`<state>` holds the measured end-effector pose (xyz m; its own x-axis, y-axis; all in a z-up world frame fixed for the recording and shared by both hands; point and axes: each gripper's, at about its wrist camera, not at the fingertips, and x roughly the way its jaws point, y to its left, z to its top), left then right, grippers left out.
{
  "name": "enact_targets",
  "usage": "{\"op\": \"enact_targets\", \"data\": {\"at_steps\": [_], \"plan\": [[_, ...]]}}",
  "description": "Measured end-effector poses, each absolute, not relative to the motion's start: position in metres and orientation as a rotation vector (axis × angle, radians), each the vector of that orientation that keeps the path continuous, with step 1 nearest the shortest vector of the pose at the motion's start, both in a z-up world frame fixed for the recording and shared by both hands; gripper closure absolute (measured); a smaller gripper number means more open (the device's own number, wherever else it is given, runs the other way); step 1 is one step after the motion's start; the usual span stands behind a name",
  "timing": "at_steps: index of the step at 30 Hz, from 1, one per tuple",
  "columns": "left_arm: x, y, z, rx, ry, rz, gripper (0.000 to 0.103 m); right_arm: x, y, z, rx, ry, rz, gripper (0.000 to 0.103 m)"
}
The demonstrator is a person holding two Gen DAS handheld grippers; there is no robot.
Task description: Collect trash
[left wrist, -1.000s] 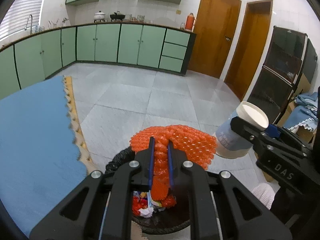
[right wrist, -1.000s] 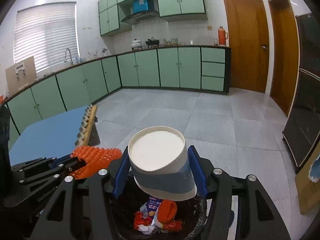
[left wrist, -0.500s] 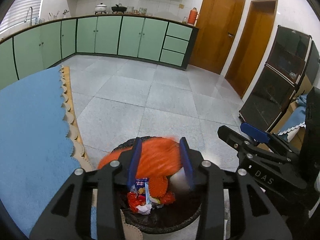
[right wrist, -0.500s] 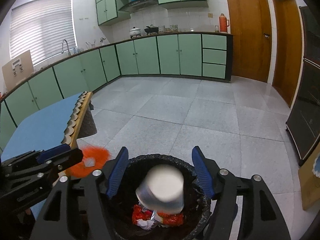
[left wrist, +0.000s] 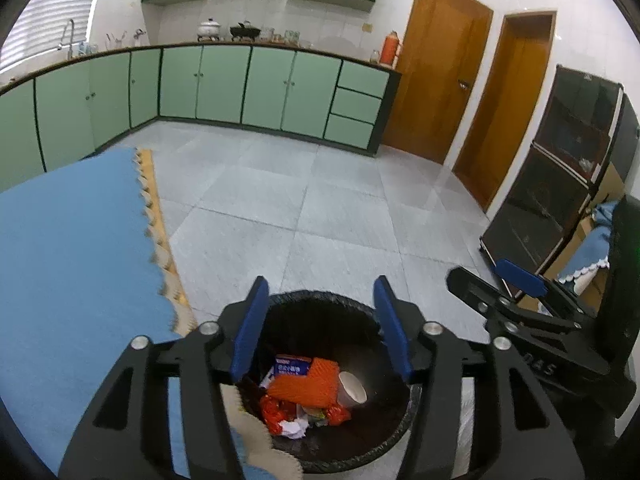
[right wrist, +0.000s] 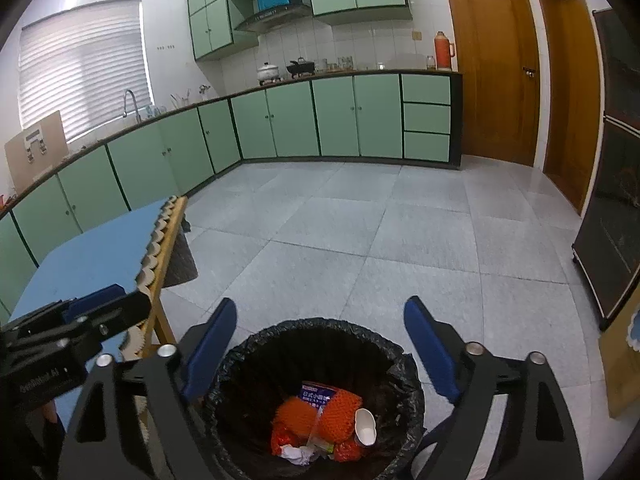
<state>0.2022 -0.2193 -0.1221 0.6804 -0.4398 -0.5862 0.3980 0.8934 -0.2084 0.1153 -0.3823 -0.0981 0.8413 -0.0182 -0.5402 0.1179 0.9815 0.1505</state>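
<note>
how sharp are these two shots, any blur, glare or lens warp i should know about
Left wrist view: sharp, no motion blur, trash in the bin crisp; fisheye bends the green cabinets into an arc, dark corners. Right wrist view: also sharp; the blinds window is blown out, soft glare on the floor tiles, bin liner interior dark.

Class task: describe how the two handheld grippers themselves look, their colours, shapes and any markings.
Both the left gripper and right gripper have black, angular linkage frames with silver bolts and flat blue finger pads. Small pale lettering marks each body's side.
</note>
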Motion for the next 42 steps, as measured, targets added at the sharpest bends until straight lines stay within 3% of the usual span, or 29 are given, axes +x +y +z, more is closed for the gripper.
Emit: {"op": "enact_targets", "data": {"at_steps": [3, 7, 17, 42], "plan": [[0.199, -0.208, -0.110, -0.072, 0.651, -0.446, 0.037, 0.110, -0.379, -0.087, 0.179, 0.559, -0.067, 0.006], [0.191, -0.197, -0.096, -0.060, 0.620, -0.425, 0.026, 0.102, -0.375, -0.076, 0.196, 0.563, -0.042, 0.006], [0.156, -0.177, -0.060, -0.017, 0.591, -0.355, 0.013, 0.079, -0.357, -0.042, 0.209, 0.576, 0.013, 0.006], [0.071, -0.134, -0.024, -0.007, 0.521, -0.316, 0.011, 0.011, -0.320, -0.001, 0.160, 0.526, 0.081, 0.006]]}}
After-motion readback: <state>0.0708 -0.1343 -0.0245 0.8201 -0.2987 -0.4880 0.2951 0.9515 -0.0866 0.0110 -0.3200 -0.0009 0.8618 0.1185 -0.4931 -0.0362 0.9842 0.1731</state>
